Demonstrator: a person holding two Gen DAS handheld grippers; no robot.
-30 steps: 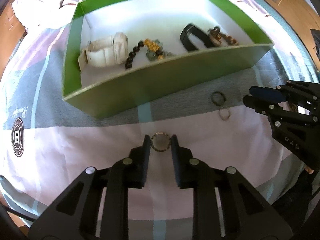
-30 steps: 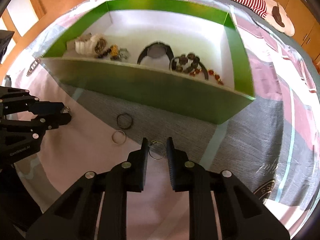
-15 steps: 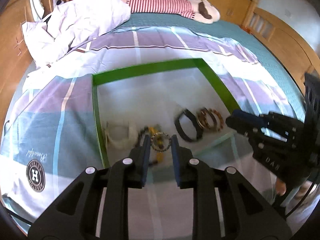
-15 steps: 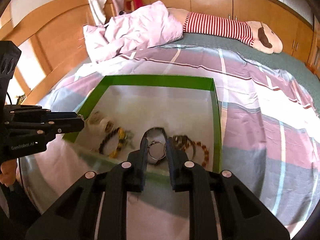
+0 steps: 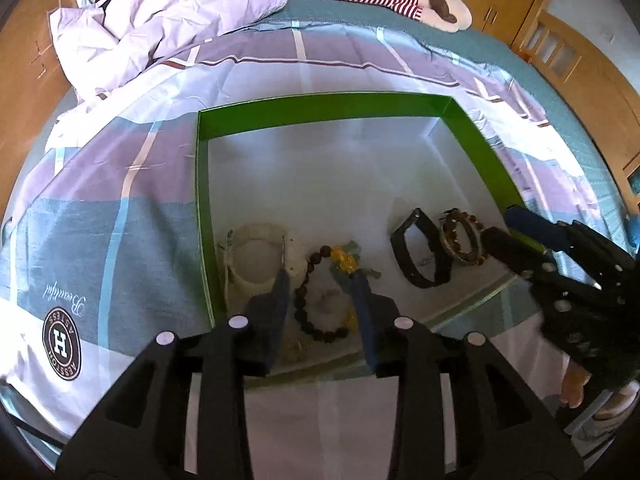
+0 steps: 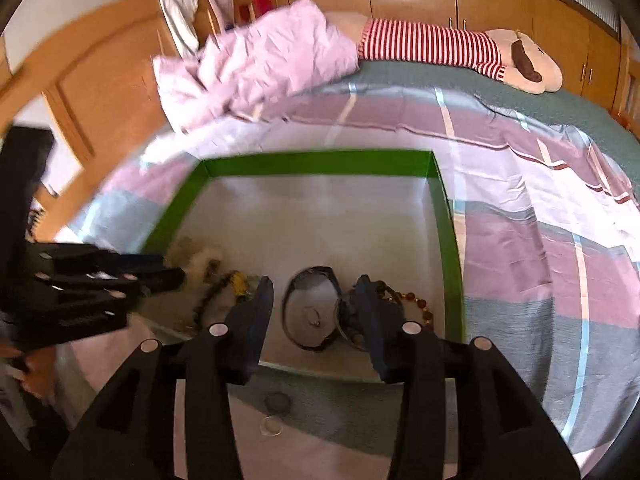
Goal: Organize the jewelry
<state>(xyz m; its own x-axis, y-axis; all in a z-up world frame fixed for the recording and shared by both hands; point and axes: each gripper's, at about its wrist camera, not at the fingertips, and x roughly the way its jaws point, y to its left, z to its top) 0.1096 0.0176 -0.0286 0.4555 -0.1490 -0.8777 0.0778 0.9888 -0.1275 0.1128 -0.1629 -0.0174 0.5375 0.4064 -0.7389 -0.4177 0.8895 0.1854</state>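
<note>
A green box (image 5: 320, 112) with a white floor lies on the bed. It holds a white bracelet (image 5: 260, 256), a dark bead bracelet (image 5: 316, 308), a black band (image 5: 420, 252) and a brown bead bracelet (image 5: 464, 236). My left gripper (image 5: 322, 284) is open above the dark bead bracelet. My right gripper (image 6: 314, 292) is open above the black band (image 6: 308, 312), where a small silver ring (image 6: 314, 316) lies. Two rings (image 6: 276, 412) lie on the bedspread in front of the box (image 6: 320, 162).
A crumpled pink sheet (image 6: 256, 68) and a striped plush toy (image 6: 460, 52) lie at the far side of the bed. Wooden cabinets (image 6: 520, 12) stand behind. A logo patch (image 5: 62, 340) marks the bedspread at the left.
Both grippers have opened over the box and let go of their rings. The silver ring now lies inside the black band. The beaded ring is gone from the left jaws.
</note>
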